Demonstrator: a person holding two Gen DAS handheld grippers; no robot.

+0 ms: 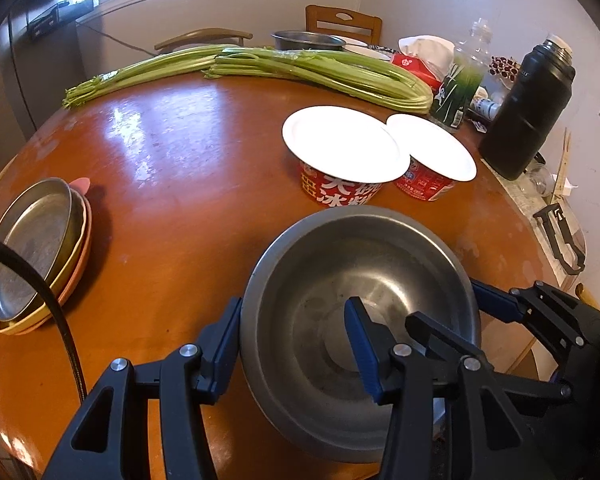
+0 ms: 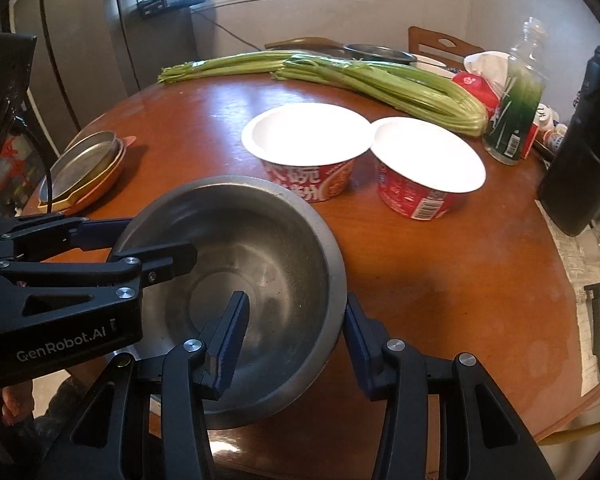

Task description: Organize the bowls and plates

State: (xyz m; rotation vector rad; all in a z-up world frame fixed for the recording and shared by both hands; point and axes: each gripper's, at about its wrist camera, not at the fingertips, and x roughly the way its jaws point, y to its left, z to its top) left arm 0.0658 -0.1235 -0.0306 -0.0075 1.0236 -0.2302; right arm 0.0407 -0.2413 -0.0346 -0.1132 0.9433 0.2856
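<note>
Steel bowl [image 1: 356, 320] sits at near edge of the round table [image 1: 172, 168], gripped from both sides. Left gripper [image 1: 292, 344] clamps bowl's left rim, one finger outside the wall, one inside. Right gripper [image 2: 296, 340] clamps right rim the same way. Two red paper bowls [image 2: 308, 148] stand just beyond, mid-table. Stacked plates [image 1: 40, 248] at left edge. Celery [image 1: 260, 68] along far edge; black flask [image 1: 528, 108] at right edge.

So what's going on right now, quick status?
Left gripper and right gripper each clamp the steel bowl rim. Paper bowls just ahead.
</note>
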